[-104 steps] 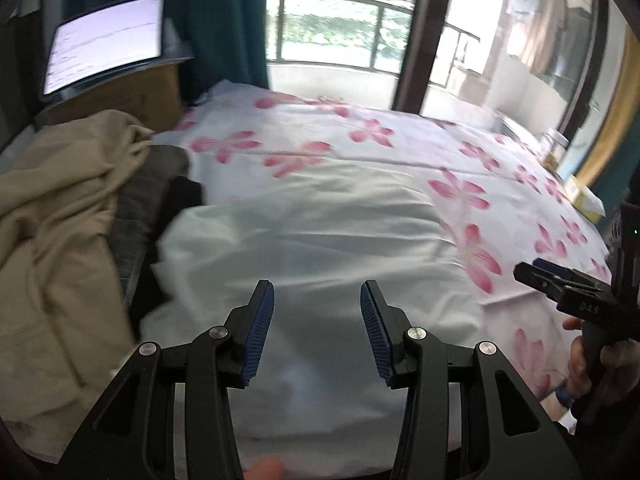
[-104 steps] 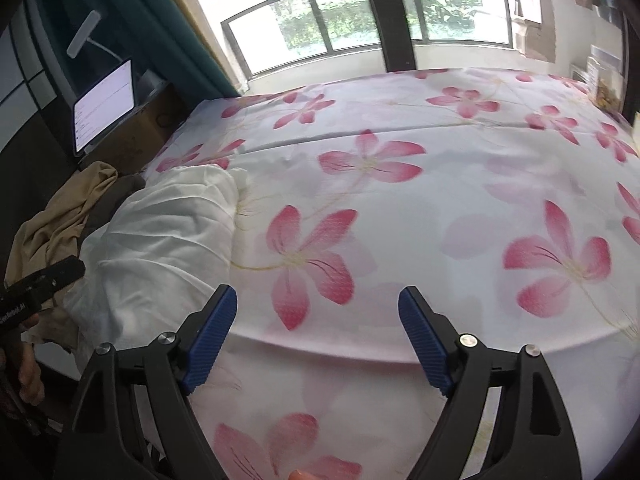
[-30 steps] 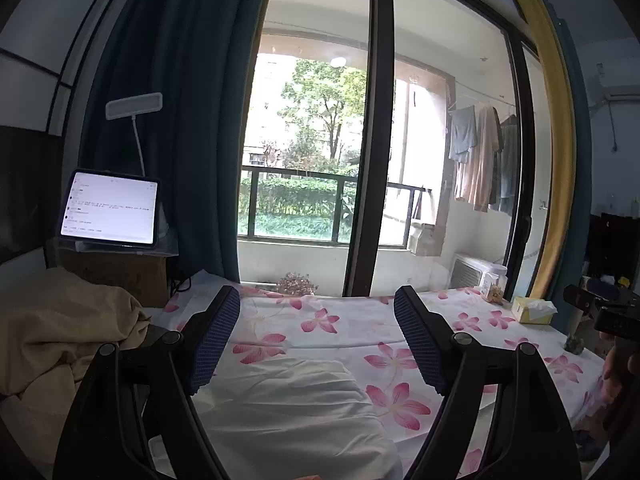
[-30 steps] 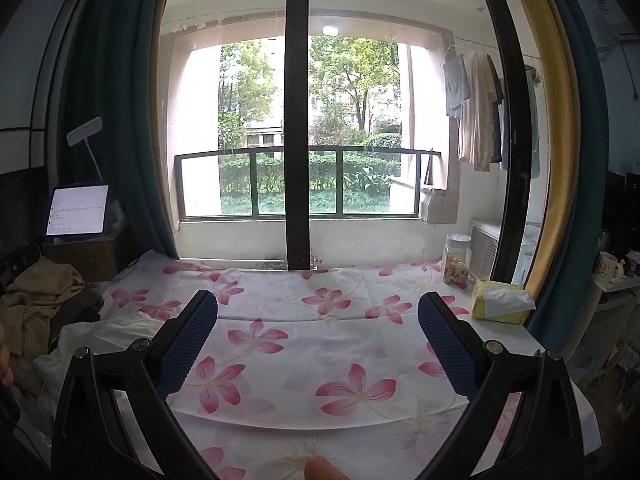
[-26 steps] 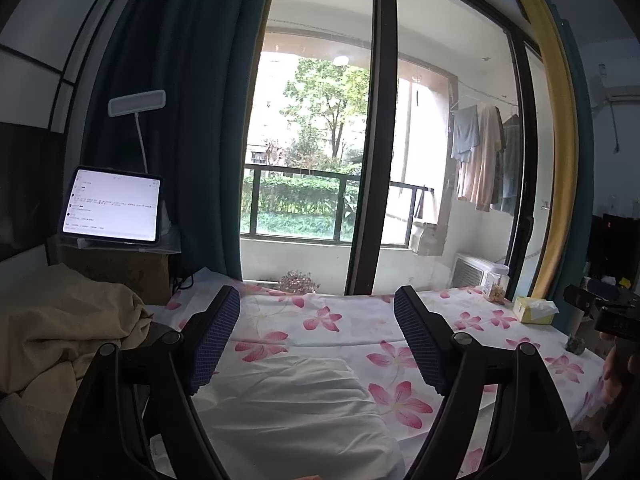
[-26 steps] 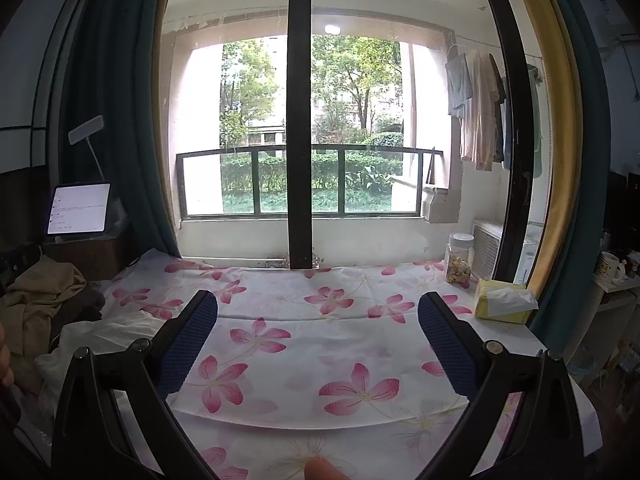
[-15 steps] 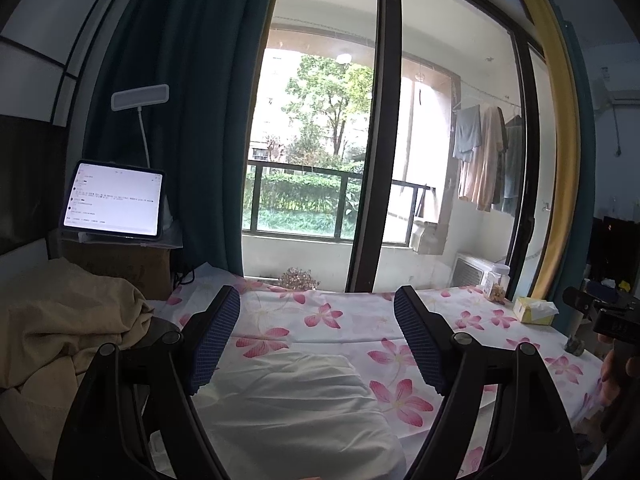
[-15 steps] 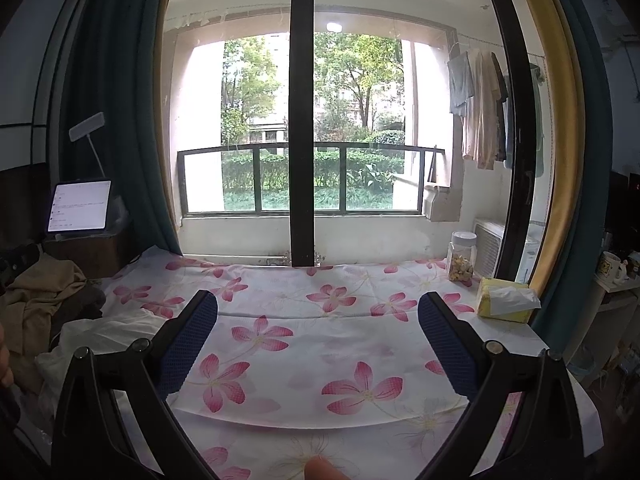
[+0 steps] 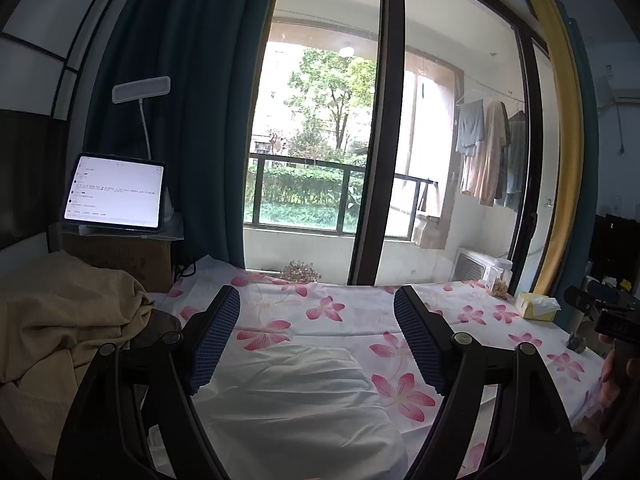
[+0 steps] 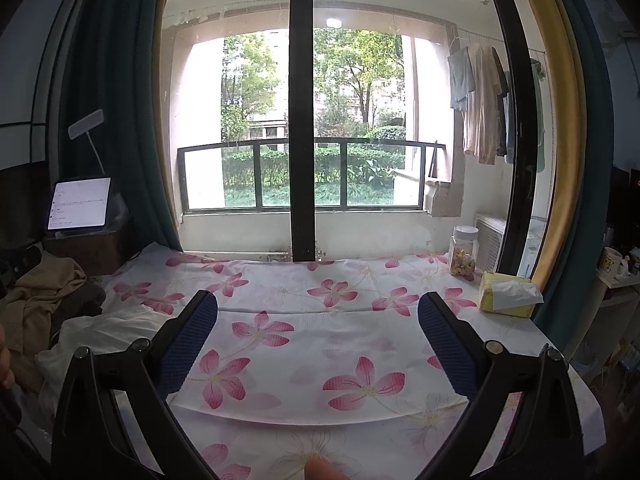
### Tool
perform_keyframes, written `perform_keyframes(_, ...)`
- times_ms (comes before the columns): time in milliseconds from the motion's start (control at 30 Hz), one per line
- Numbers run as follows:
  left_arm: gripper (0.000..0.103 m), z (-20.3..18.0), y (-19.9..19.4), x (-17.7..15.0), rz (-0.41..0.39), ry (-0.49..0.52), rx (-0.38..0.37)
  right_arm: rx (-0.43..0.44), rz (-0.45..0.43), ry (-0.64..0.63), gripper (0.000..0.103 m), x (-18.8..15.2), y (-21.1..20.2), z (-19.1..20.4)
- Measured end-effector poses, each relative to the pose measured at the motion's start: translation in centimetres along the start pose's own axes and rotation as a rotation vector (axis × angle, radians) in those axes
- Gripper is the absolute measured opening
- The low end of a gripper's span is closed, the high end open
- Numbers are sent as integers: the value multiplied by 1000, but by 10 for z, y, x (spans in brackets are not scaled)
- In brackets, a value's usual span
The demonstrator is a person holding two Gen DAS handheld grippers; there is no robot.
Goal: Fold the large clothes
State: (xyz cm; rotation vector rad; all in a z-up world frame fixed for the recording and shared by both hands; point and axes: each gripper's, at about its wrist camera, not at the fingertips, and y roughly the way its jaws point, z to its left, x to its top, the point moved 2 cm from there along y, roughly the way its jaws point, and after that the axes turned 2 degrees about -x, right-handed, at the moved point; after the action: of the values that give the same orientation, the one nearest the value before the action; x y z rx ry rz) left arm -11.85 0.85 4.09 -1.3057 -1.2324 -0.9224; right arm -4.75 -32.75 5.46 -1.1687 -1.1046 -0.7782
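Before the balcony window, both grippers [image 9: 316, 340] [image 10: 318, 344] gape over floral sheet [image 10: 352, 344] (white garment [image 9: 296, 400] left).

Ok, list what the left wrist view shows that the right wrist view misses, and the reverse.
Left wrist only: the right gripper at the frame's right edge, and the white garment close under the open left gripper.
Right wrist only: a mug on a shelf at far right.
Both: the floral sheet, tablet, beige clothes, jar and tissue box.
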Motion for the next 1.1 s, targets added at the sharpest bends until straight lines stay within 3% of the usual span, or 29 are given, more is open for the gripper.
perform_keyframes(1100, 82, 3, -1, -2, 10, 1, -3, -3, 18, 1, 99, -3, 4, 4)
